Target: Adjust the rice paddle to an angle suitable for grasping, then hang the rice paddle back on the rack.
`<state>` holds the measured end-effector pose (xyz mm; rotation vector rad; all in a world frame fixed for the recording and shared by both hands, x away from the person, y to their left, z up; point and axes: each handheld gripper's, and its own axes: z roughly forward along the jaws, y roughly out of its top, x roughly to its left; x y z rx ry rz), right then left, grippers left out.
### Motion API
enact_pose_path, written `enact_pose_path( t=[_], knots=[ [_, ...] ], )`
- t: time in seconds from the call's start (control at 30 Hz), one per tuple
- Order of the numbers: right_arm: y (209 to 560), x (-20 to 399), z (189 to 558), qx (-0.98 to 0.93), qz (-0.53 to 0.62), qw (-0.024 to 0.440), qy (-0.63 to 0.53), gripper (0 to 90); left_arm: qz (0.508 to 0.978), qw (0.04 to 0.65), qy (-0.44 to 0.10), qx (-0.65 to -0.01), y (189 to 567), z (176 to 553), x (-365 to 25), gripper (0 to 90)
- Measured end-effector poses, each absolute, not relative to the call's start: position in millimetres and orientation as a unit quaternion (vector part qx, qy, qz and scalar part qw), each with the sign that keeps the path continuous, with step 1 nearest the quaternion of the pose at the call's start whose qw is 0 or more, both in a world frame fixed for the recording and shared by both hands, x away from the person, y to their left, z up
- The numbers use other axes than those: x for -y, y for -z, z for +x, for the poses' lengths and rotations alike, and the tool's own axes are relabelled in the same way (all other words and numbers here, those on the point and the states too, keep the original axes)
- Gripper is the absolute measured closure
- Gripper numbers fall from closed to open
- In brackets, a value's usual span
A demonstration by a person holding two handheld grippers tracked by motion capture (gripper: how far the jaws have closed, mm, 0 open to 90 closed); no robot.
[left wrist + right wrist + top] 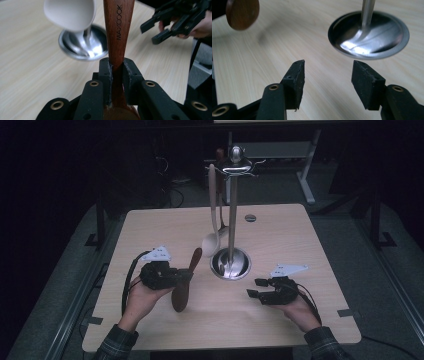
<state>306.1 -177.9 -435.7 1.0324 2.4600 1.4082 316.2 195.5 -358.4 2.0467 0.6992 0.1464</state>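
Observation:
A dark wooden spoon (pixel 182 290) marked MAXCOOK (pixel 118 30) is lifted off the table, its bowl toward the person and its handle tilted up toward the stand. My left gripper (pixel 187 275) is shut on its handle (pixel 117 64) just above the bowl. A chrome utensil stand (pixel 231 210) rises from a round base (pixel 230 265) at the table's middle. A white ladle (pixel 212 241) hangs from its top, and its bowl (pixel 71 12) is close ahead of the spoon. My right gripper (pixel 254 287) rests low at the right of the base, open (pixel 327 77) with nothing between its fingers.
A second dark-handled utensil (pixel 221 220) hangs behind the stand's pole. The round base (pixel 369 35) lies just ahead of the right gripper, and the spoon's bowl (pixel 242 12) shows at the upper left there. A small round grommet (pixel 250 218) sits in the light wooden table (pixel 280 320).

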Motion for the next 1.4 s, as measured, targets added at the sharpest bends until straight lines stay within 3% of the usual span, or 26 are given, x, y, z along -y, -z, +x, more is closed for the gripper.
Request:
enact_pose_path(
  t=[0.77, 1.13, 1.4],
  knots=[
    [334, 139, 315, -0.735, 0.313, 0.071, -0.597, 48.0, 0.804, 0.497, -0.112, -0.307, 342, 309, -138, 78.5],
    [333, 111, 325, -0.725, 0.304, 0.048, -0.616, 51.0, 0.797, 0.501, -0.138, -0.309, 341, 301, -127, 78.5],
    [338, 100, 329, -0.725, 0.302, 0.025, -0.618, 65.7, 0.799, 0.494, -0.147, -0.310, 344, 296, -126, 78.5]
  ],
)
